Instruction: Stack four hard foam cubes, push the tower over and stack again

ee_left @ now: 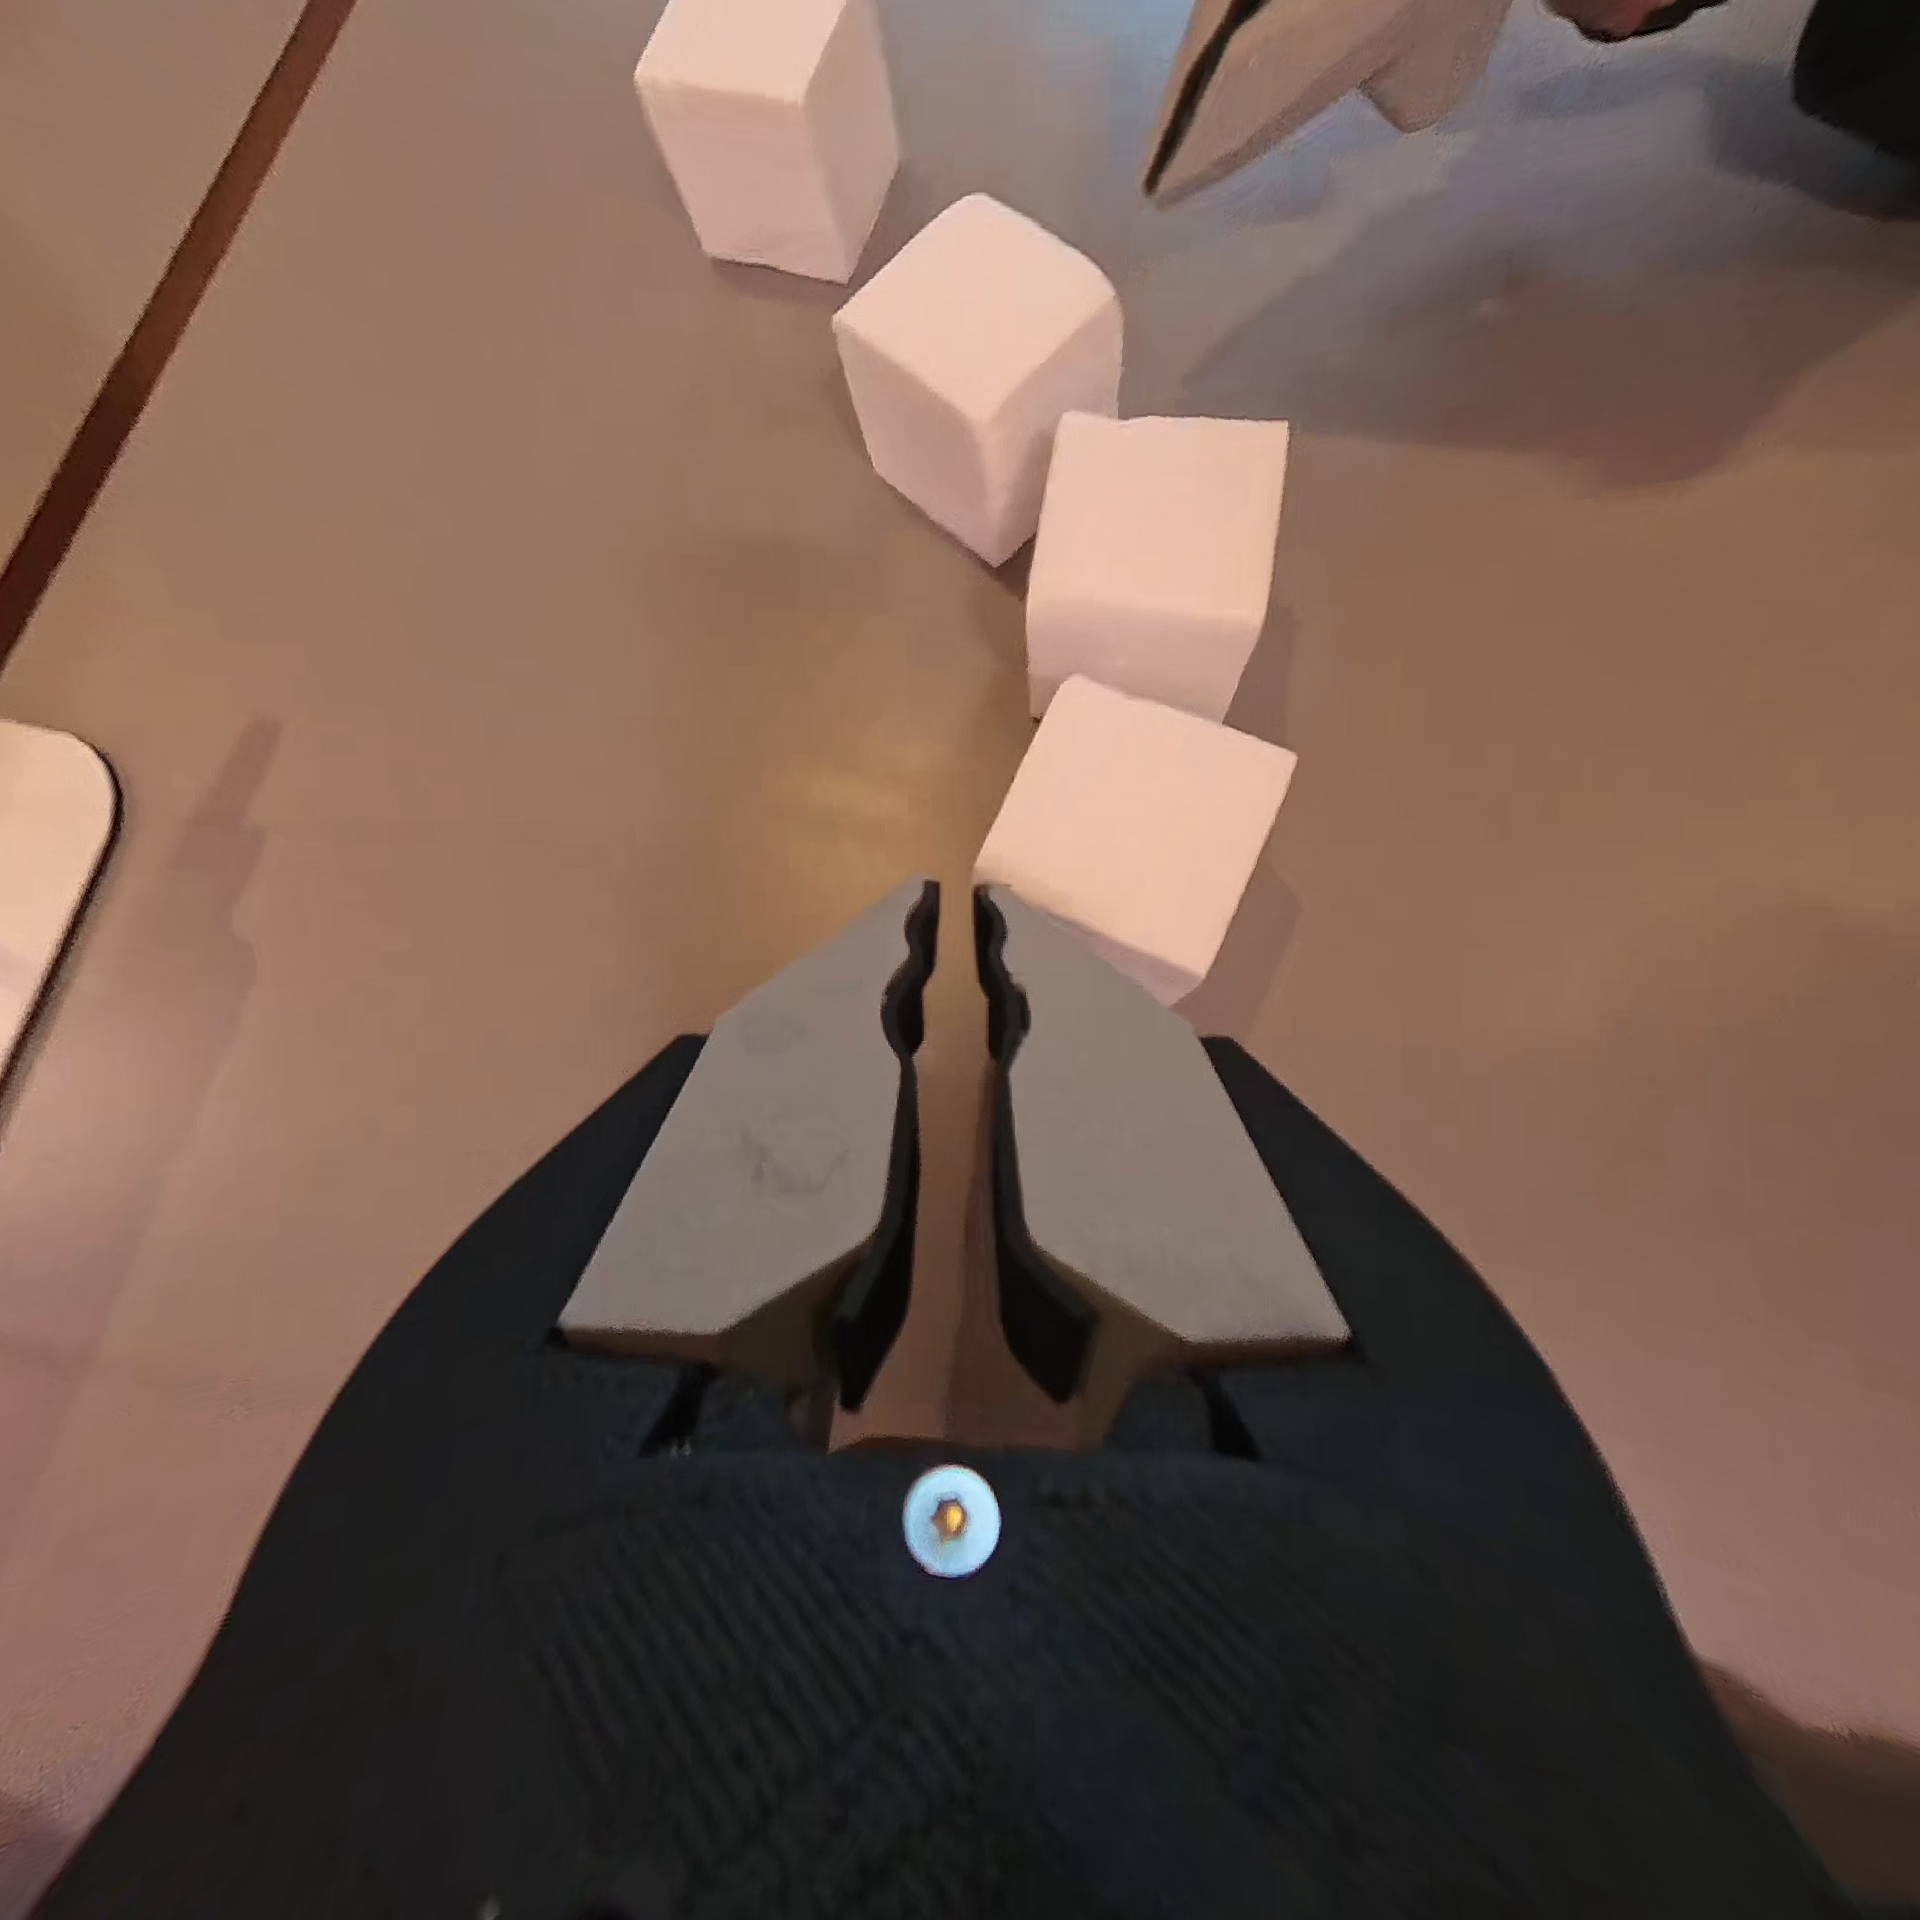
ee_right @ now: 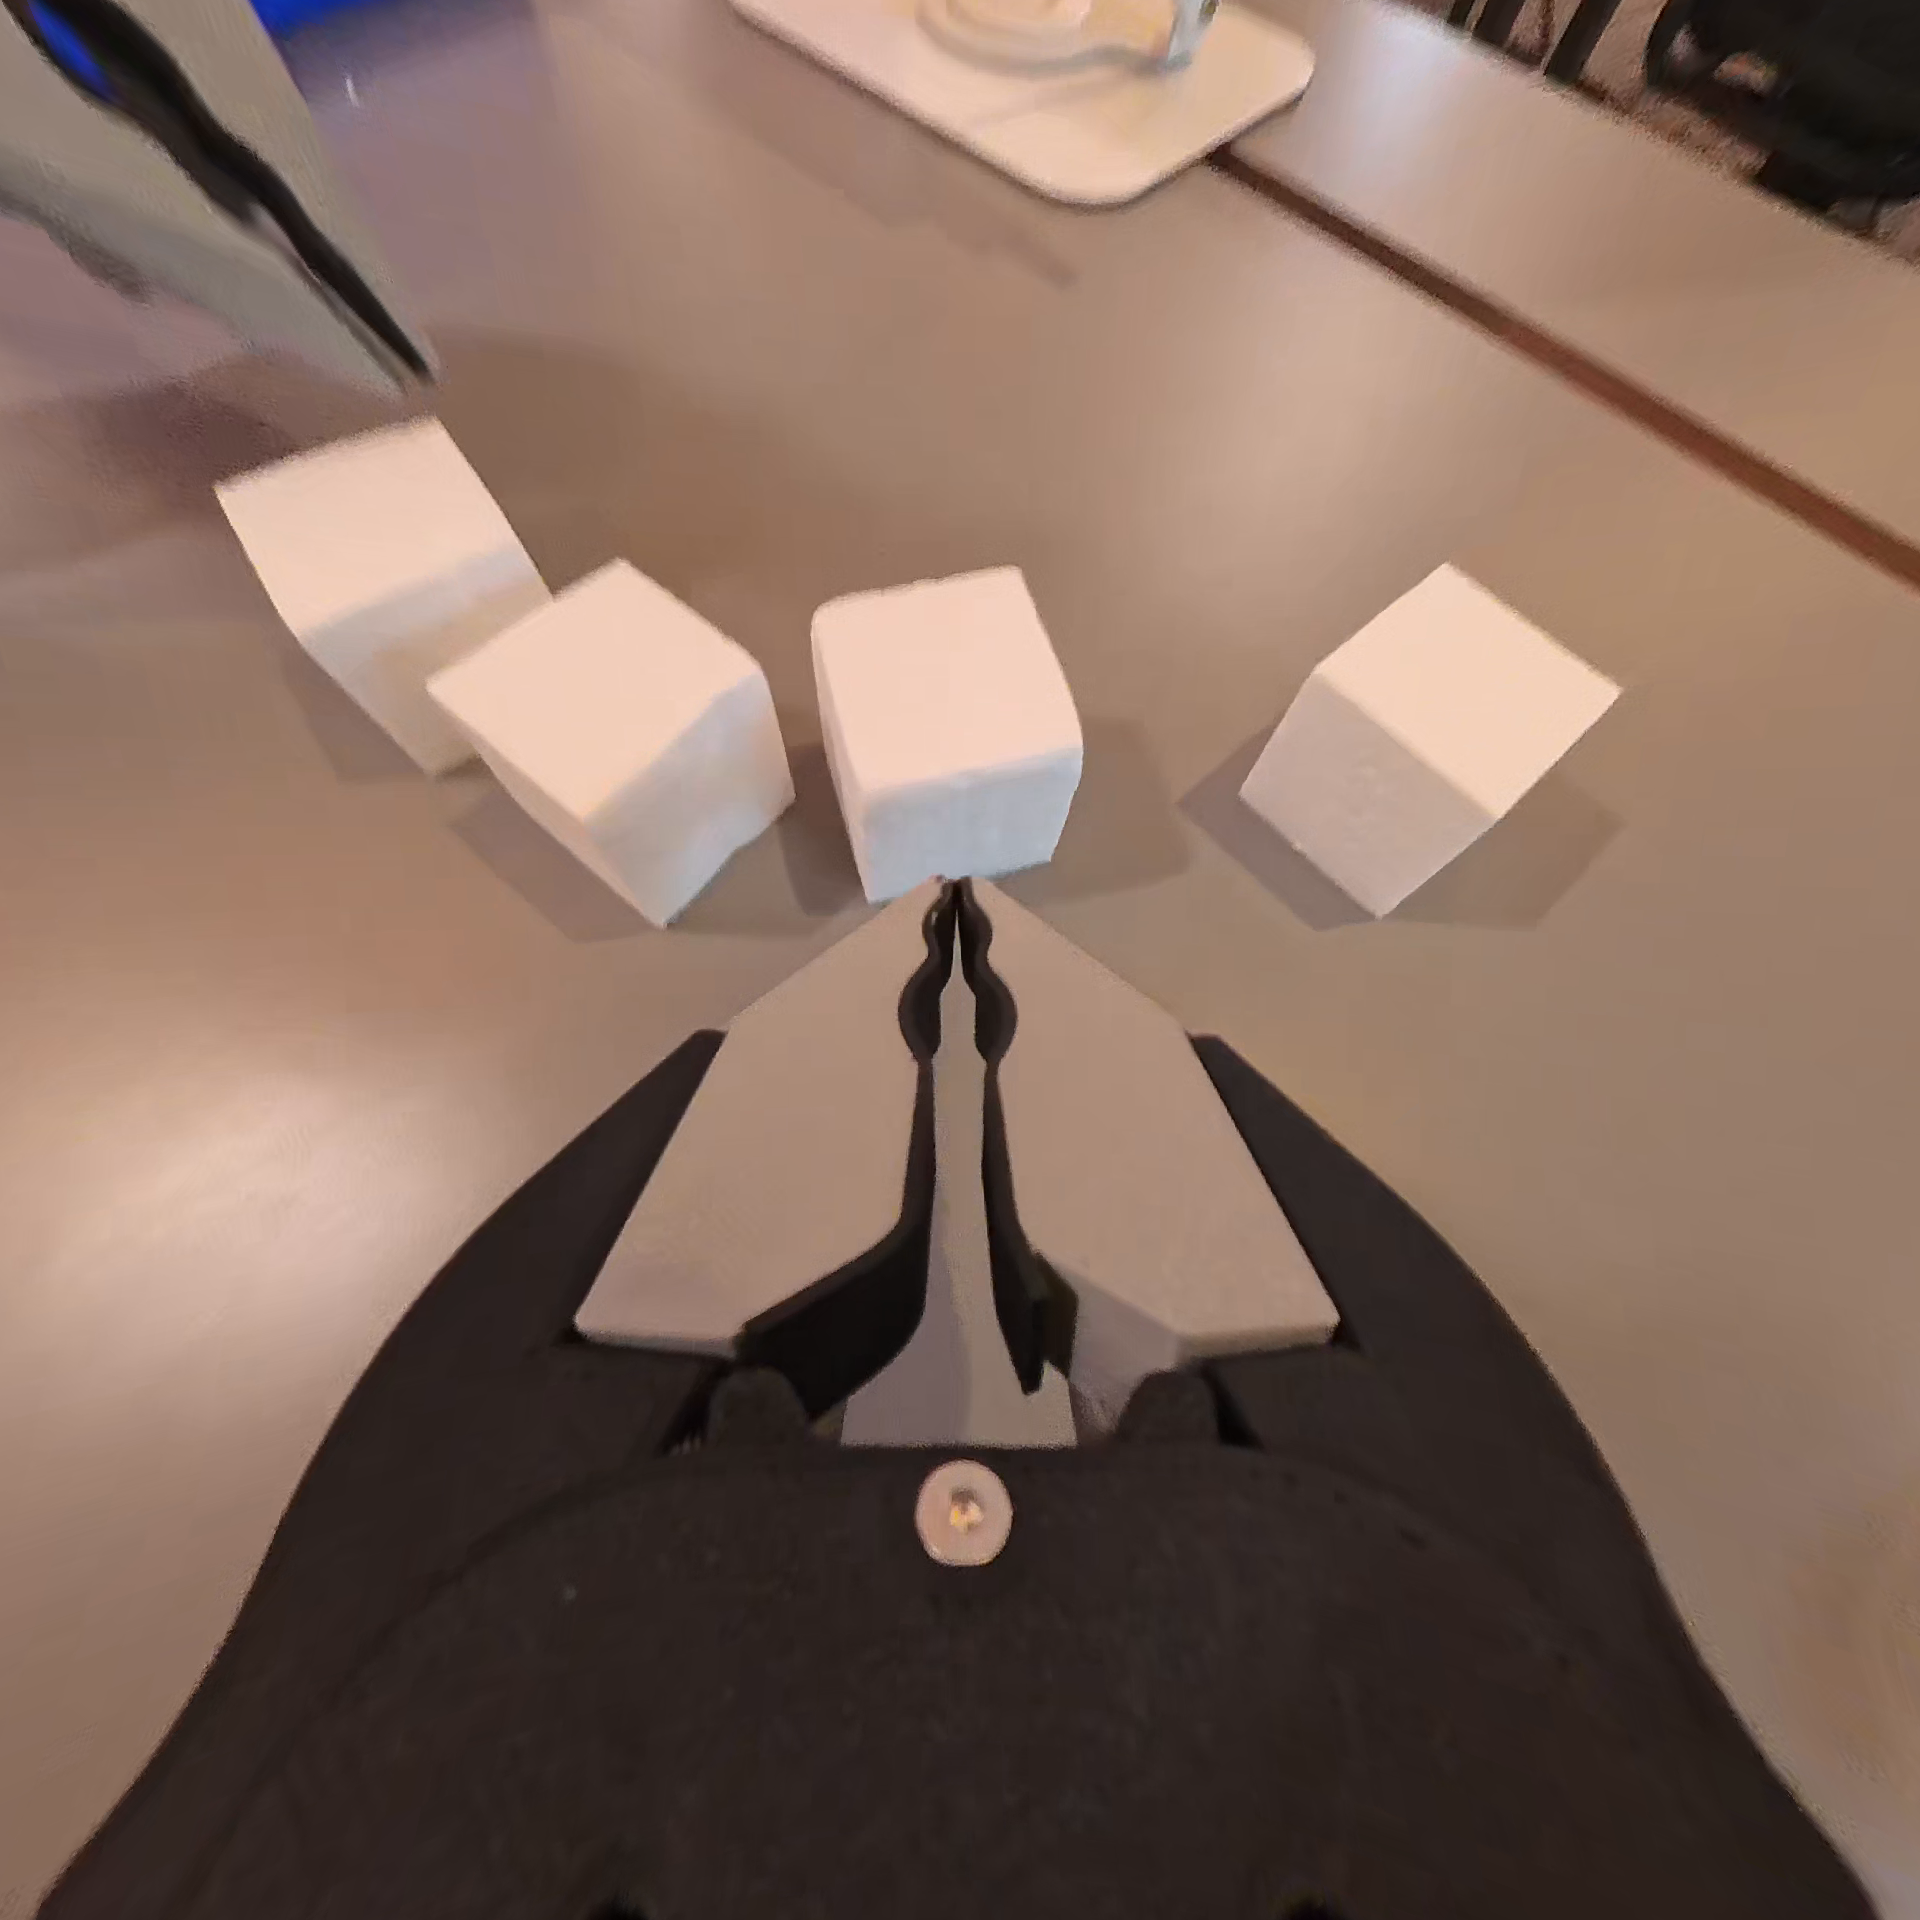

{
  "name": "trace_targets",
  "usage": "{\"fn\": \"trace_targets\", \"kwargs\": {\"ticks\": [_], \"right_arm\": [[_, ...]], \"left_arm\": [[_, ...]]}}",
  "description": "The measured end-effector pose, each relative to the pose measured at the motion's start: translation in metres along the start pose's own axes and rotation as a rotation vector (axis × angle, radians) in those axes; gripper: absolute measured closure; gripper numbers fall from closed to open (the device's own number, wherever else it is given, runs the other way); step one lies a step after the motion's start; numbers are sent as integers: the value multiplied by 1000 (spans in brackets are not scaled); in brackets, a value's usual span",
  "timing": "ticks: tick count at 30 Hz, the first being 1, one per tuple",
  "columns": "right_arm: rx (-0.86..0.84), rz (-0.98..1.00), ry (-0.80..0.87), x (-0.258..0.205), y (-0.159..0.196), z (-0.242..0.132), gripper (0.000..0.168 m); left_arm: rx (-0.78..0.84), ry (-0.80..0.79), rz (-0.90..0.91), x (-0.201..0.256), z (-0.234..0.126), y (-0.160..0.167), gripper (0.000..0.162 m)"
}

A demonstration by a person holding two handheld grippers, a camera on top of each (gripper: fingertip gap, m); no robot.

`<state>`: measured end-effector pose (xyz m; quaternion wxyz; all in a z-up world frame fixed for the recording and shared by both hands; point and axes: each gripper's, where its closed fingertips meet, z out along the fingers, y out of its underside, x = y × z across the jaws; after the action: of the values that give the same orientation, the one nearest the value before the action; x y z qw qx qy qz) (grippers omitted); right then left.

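Note:
Several white foam cubes lie apart in a loose row on the tan table, none stacked. In the left wrist view they run from a near cube [ee_left: 1132,831] past two middle ones [ee_left: 1153,561] [ee_left: 977,374] to a far cube [ee_left: 769,125]. My left gripper [ee_left: 956,894] is empty, its jaws almost together, with its tips beside the near cube's left corner. My right gripper [ee_right: 954,883] is shut and empty, with its tips just in front of a middle cube [ee_right: 945,727]. Other cubes lie left [ee_right: 613,727] [ee_right: 374,592] and right [ee_right: 1423,738] of it.
A white tray [ee_right: 1039,135] holding pale items sits at the far side of the table; its corner shows in the left wrist view [ee_left: 42,862]. A dark seam [ee_right: 1558,364] crosses the tabletop. The left gripper [ee_right: 260,208] shows at the upper left of the right wrist view. Some 15 centimeters of space lies between my two pairs of fingers. My right gripper's tips are some 4 centimeters from the middle cube [ee_right: 945,727]. Seen from the left wrist view [ee_left: 1008,282] as well.

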<state>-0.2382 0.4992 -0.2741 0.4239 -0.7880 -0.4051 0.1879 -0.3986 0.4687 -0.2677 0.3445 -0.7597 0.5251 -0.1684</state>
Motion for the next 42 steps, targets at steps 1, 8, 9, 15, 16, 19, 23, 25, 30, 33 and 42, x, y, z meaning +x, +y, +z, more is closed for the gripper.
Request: {"fn": "trace_targets", "kwargs": {"ticks": [1, 8, 9, 15, 16, 19, 23, 25, 30, 33, 42], "right_arm": [[42, 10, -4, -2, -7, -1, 168], [183, -30, 47, -9, -31, -2, 168], [196, -35, 12, -16, -33, -2, 168], [159, -111, -262, -69, -28, 6, 168], [138, -136, -285, -75, -24, 7, 168], [111, -168, -329, -86, -19, 9, 168], [112, -157, -314, -82, -19, 9, 168], [114, -158, -307, -82, -20, 9, 168], [114, -173, -312, -85, -19, 10, 168], [110, -187, -323, -87, -18, 9, 168], [-55, -308, -342, -100, 12, 23, 168]], "left_arm": [[10, 7, -27, 1, 1, 3, 152], [50, 45, -107, 5, 5, 15, 123], [76, 78, -129, 7, 4, 12, 117], [169, 237, -227, 17, -1, 3, 115], [173, 229, -231, 14, -2, 3, 115], [212, 199, -236, 7, -8, -2, 121], [346, 255, -213, 16, -26, -24, 122], [355, 324, -168, 33, -29, -30, 123], [241, 321, 22, 66, -10, -28, 124], [190, 332, 45, 78, 2, -28, 125], [136, -90, -89, -1, 17, -17, 137]]}}
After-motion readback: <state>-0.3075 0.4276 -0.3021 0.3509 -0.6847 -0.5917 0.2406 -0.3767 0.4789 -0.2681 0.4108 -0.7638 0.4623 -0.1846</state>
